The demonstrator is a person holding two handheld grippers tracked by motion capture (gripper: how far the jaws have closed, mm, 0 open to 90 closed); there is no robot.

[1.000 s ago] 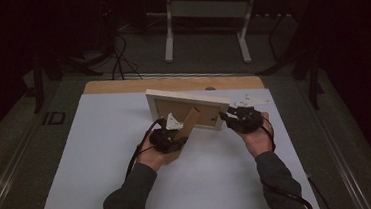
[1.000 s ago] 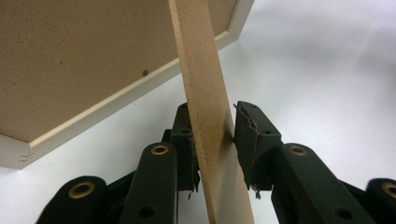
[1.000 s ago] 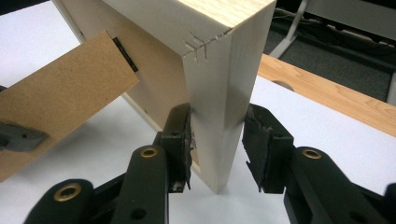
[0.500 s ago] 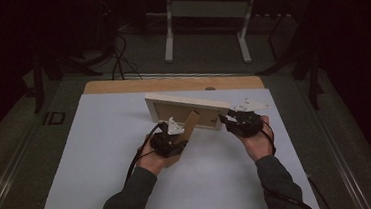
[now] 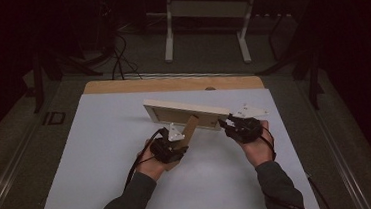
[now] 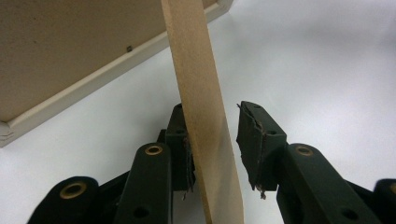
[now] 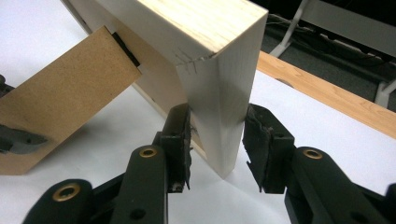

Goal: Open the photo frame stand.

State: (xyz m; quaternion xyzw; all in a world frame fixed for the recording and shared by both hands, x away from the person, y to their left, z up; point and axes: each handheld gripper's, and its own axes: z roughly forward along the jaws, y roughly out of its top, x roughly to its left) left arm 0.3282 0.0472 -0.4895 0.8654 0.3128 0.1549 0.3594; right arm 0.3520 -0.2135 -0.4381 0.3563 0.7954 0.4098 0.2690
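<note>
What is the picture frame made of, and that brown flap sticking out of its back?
The picture frame looks like pale, unvarnished wood: grain lines show on its mitred corner. The brown flap, its stand, seems to be pressed fibreboard or thick card: flat, speckled and matte, with no grain.

The left gripper (image 6: 212, 144) has just been opening its jaws around the cardboard stand (image 6: 205, 116); one pad touches the strip, the other stands apart. The picture frame (image 5: 186, 113) has swung slightly, its right end now toward 4 o'clock.
</note>
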